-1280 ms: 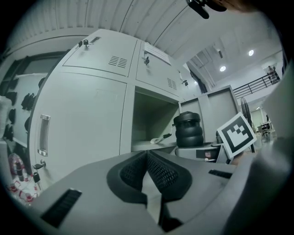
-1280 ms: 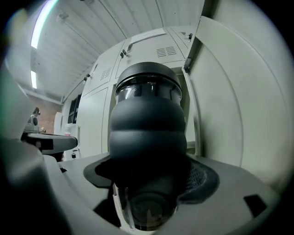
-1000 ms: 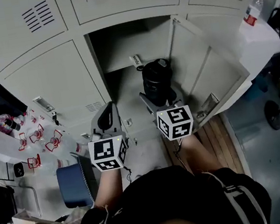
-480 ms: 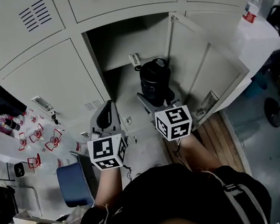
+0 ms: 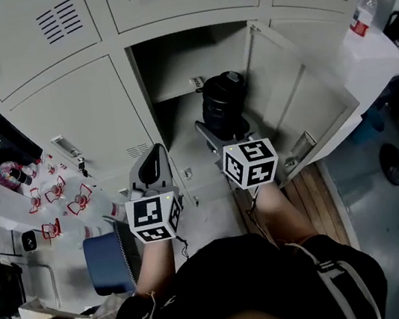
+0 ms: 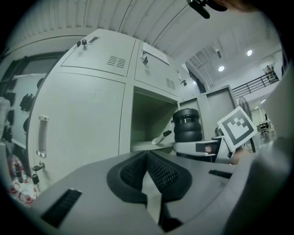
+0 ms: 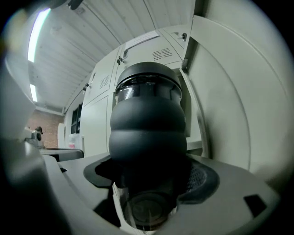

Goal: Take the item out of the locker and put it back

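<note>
Presently gripping a black ribbed bottle [image 5: 224, 101] with the right gripper [image 5: 217, 131], clenching both jaws on its lower part, below the bulging rings and right where a clear base is showing in the right gripper view. Holding it upright at the mouth of the open locker compartment [image 5: 172, 65], near the front edge of the shelf [image 5: 171, 91] and beside the swung-out door [image 5: 303, 100]; not managing to tell whether touching the shelf or hanging just above it. Hanging the left gripper [image 5: 155, 156] lower and to the left, in front of the closed locker door [image 5: 78, 114], pressing its jaws together on nothing. Lying on the shelf, just beside the bottle: a small white tag [image 5: 195, 84], bearing dark print too small for reading. Standing well apart at the far right on a white surface [image 5: 363, 52]: a clear plastic bottle [image 5: 363, 12] wearing a red label, its wording likewise beyond reading. Showing black-and-white square markers on each gripper's cube [image 5: 250, 163].
</note>
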{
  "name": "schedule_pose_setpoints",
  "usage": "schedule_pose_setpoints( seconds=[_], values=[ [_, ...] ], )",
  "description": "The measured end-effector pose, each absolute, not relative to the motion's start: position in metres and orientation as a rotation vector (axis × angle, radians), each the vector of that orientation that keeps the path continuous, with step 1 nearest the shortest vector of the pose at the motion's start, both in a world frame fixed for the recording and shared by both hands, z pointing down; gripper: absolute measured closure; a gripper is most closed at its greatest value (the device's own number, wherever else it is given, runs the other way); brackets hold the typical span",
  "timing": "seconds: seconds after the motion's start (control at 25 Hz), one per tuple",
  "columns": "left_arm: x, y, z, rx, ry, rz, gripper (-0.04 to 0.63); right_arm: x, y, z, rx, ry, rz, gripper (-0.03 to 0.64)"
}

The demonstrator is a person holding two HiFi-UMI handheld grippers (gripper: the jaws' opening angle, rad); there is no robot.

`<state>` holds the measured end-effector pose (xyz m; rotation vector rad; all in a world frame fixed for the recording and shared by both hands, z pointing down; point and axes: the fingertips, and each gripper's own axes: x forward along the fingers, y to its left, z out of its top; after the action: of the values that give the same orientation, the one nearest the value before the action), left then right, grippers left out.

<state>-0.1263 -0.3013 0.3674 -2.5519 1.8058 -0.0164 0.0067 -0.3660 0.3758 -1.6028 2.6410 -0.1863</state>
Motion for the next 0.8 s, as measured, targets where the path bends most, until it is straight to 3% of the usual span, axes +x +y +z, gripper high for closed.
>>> schedule_pose_setpoints(
  seconds=[0.8],
  values=[
    [-0.162,-0.310,0.362,-2.481,1.890,0.013,0.583,-0.027,-0.459,0.295,-1.225,2.493,-0.643,0.213]
  ],
)
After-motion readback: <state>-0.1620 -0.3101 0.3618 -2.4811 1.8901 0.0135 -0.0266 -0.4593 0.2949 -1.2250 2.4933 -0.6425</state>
